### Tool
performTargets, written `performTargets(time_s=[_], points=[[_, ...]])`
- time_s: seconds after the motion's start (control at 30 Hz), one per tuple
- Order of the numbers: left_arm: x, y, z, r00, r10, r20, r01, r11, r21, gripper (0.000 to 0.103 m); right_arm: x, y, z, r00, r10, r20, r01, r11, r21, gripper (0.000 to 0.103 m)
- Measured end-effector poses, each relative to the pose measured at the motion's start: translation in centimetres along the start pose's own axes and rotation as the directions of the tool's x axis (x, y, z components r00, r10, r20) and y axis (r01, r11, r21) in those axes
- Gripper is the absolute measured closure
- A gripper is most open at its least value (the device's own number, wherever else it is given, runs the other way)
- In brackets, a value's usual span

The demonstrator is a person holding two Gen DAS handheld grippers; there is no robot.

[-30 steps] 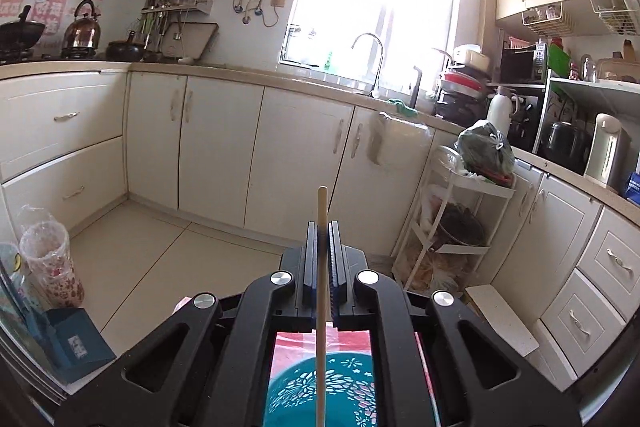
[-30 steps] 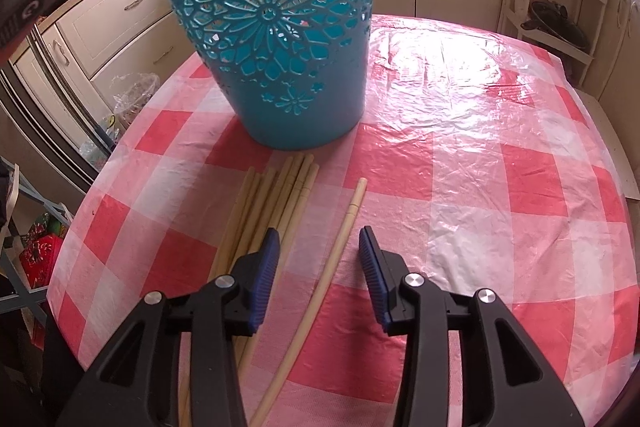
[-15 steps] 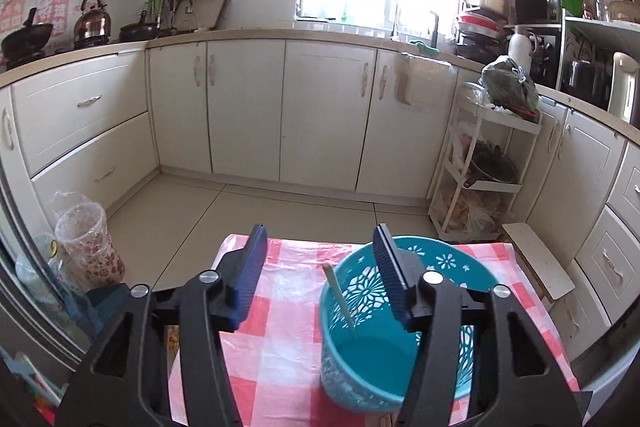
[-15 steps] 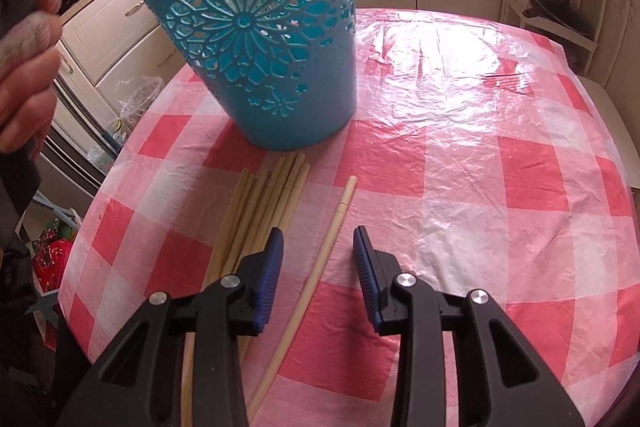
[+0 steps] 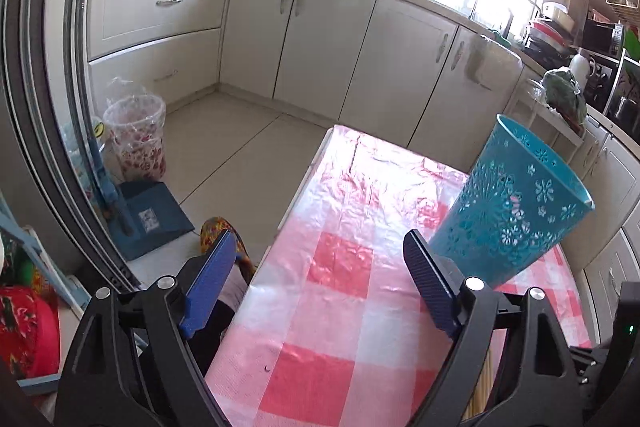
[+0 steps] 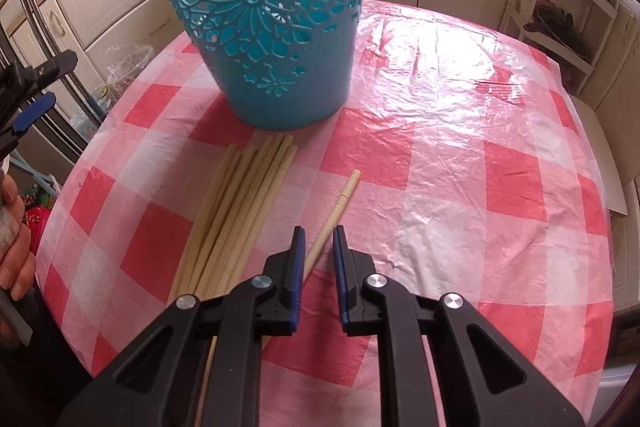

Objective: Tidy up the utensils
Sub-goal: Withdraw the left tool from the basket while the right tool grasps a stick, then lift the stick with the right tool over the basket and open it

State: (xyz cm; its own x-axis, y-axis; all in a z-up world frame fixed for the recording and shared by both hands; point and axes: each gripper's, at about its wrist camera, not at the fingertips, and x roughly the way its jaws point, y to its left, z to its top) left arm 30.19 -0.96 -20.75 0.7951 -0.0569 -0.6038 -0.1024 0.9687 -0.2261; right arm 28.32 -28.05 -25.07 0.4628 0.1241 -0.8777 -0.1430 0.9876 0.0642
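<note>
Chopsticks, pale wooden, are showing only in the right wrist view. Left wrist view: left hand-held gripper (image 5: 316, 279) is hanging wide and empty over the red-checked plastic-covered table (image 5: 340, 267), jaws just opening, beside the teal perforated plastic bucket (image 5: 512, 211).

Right wrist view: right hand-held gripper (image 6: 318, 255) is narrowing, jaws just closing around a single pale wooden chopstick (image 6: 336, 211), pads not yet pressing. The chopstick bundle (image 6: 240, 211) is lying just left, tips near the bucket (image 6: 264, 27).

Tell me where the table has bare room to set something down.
The cloth is bare right of the basket and the single chopstick, out to the far and right edges. The left strip beside the chopstick bundle is narrower. It is crowded before the basket, where the right gripper fingers straddle the chopstick.
</note>
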Motion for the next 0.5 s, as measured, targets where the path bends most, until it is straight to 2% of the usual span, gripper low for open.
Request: performTargets(time_s=[0.13, 0.23, 0.4, 0.5], points=[[-0.1, 0.4, -1.2, 0.999, -0.017, -0.029, 0.017, 1.000, 0.010, 0.021, -0.2, 0.8, -0.2, 0.999, -0.030, -0.013, 0.029, 0.999, -0.028, 0.091], [0.0, 0.8, -1.6, 0.998, -0.030, -0.048, 0.030, 1.000, 0.002, 0.021, -0.7, -0.3, -0.5, 1.000, 0.006, -0.022, -0.005, 0.999, 0.053, 0.097], [0.5, 1.2, -2.0, 0.996, -0.040, -0.078, 0.040, 0.999, -0.011, 0.021, -3.1, -3.0, -1.9, 0.992, 0.117, 0.035, -0.122, 0.971, 0.204, 0.097], [1.0, 1.5, -2.3, 0.994, -0.041, -0.098, 0.039, 0.999, -0.025, 0.021, -5.5, -4.3, -2.4, 0.975, 0.197, 0.107, -0.220, 0.936, 0.274, 0.097]])
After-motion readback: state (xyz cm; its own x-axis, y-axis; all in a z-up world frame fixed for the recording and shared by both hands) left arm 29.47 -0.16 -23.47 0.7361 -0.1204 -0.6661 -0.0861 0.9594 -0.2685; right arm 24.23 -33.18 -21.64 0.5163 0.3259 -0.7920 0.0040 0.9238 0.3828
